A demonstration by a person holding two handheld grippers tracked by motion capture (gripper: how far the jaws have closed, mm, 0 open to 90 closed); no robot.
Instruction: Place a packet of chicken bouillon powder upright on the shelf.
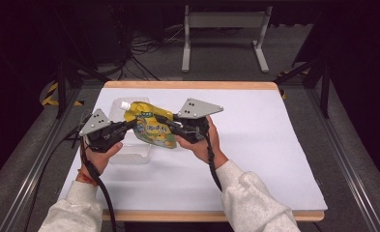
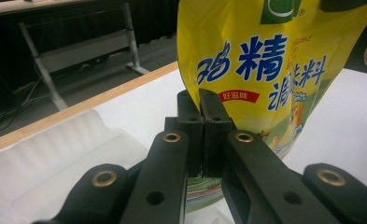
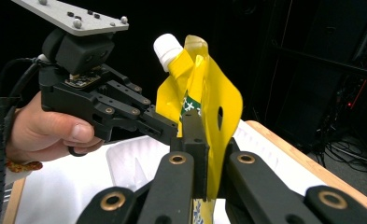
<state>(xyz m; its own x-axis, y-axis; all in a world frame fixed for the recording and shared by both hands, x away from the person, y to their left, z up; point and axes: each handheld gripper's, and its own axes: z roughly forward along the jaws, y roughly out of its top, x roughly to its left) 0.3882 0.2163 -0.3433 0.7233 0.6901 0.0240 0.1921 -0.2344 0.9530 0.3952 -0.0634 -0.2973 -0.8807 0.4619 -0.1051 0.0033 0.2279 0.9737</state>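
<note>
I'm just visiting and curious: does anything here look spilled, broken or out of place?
Nothing spilled. The yellow pouch is held up between both grippers over the clear tray, its white cap on; its top is only bent and creased.

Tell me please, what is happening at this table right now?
A person holds a tool in each hand, and both are shut on one yellow pouch with a white cap. The left tool pinches its left edge, and the right tool pinches the opposite edge. The pouch is held up between them, above the white table, partly over a clear plastic tray.
</note>
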